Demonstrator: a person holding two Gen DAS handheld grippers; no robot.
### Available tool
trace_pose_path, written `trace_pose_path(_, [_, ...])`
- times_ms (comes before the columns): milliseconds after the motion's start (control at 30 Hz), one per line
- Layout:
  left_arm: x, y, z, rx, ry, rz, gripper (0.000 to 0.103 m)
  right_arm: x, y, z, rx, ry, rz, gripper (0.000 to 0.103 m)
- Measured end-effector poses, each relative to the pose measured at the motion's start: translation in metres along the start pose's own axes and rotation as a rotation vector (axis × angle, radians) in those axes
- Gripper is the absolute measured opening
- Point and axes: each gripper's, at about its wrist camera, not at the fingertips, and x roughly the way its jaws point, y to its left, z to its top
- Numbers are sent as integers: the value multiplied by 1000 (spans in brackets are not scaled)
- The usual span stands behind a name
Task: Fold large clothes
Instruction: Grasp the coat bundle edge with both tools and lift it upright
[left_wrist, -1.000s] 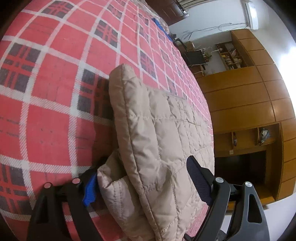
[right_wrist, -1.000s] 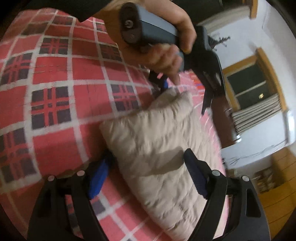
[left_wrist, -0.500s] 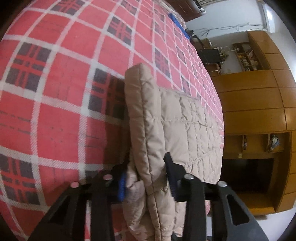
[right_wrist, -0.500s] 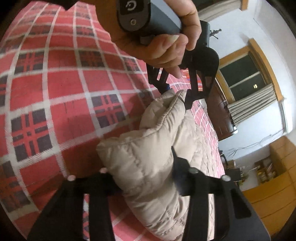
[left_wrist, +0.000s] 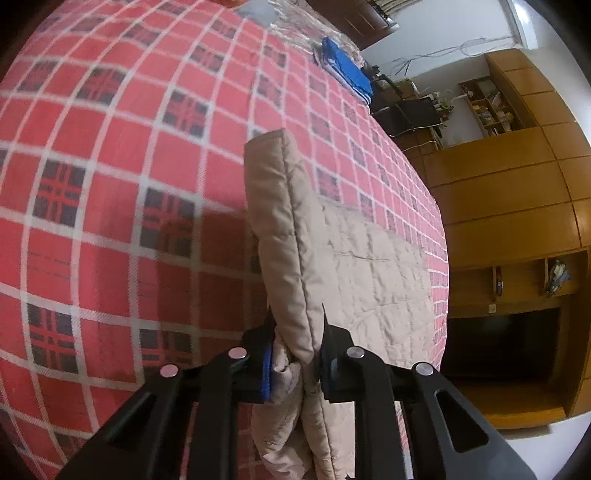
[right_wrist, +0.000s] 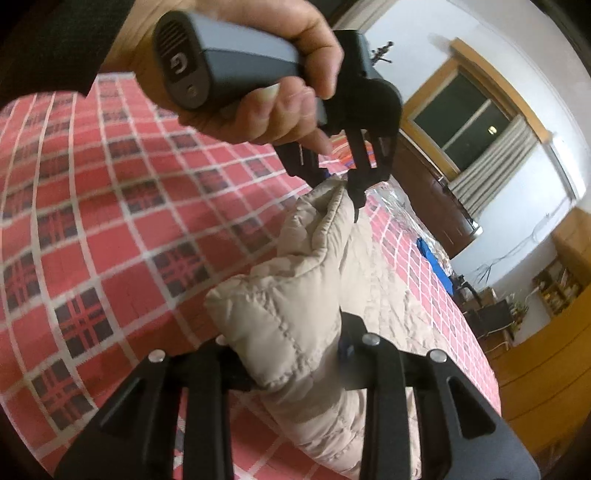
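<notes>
A home bedroom: a bed under a red plaid blanket (left_wrist: 110, 221) fills the left, wooden wardrobe cabinets (left_wrist: 509, 192) stand at right, a curtained window (right_wrist: 476, 122) upper right.

Black claw (left_wrist: 295, 363) arms, silver rivets (blue pads); dark sleeve (right_wrist: 55, 48).

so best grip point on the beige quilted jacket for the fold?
Probably the thick padded edge of the beige quilted jacket, at its two near corners, coming in low from the near side of the red plaid bedspread. The rim stands proud there; left gripper and right gripper already clamp it.
</notes>
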Motion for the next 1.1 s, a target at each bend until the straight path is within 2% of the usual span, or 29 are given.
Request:
trace_pose_path(600, [-25, -100, 5, 104, -44, 49, 16, -44, -78, -12, 207, -112, -20, 29])
trace_pose_path(1100, [-12, -194, 4, 188, -57, 109, 15, -71, -139, -44, 355, -172, -68, 28])
